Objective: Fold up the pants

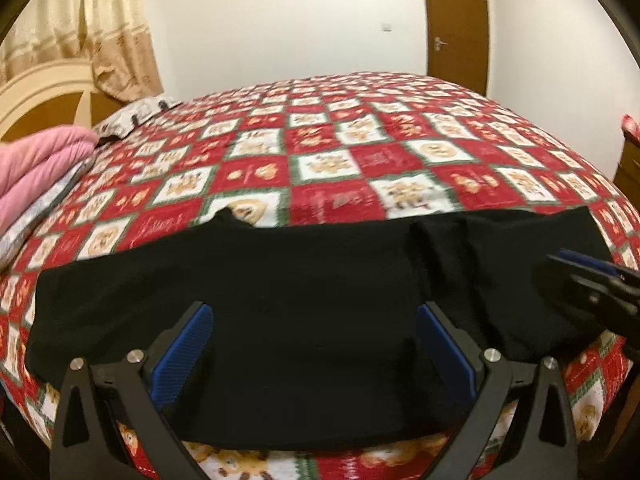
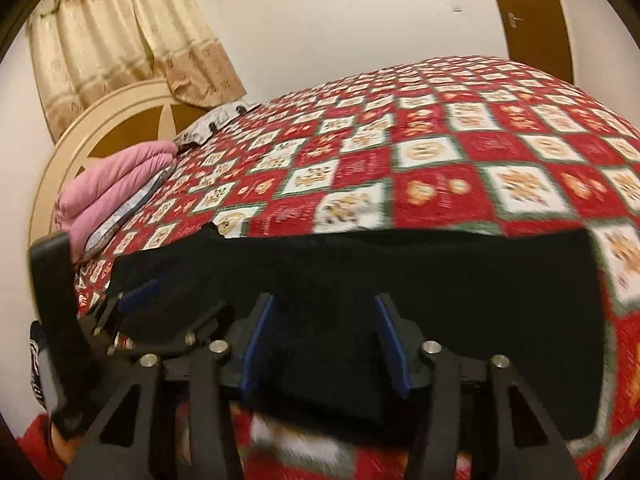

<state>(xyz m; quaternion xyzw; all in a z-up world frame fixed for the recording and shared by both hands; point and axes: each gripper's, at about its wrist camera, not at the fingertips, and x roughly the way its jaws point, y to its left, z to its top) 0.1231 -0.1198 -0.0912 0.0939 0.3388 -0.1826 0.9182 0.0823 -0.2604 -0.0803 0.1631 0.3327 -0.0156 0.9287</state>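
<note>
Black pants (image 1: 312, 288) lie flat across the near side of the bed, folded lengthwise into a wide band; they also show in the right wrist view (image 2: 440, 280). My left gripper (image 1: 314, 314) is open above the pants' near middle, blue pads wide apart, nothing between them. My right gripper (image 2: 324, 304) is open too, above the pants' near edge. The right gripper shows at the right edge of the left wrist view (image 1: 592, 276), and the left gripper shows at the left of the right wrist view (image 2: 132, 300).
The bed has a red and white checked quilt (image 1: 360, 140). Folded pink bedding (image 1: 36, 160) and a pillow (image 1: 132, 116) lie at the headboard end on the left. A curtain (image 2: 120, 40), a white wall and a brown door (image 1: 456, 20) are behind.
</note>
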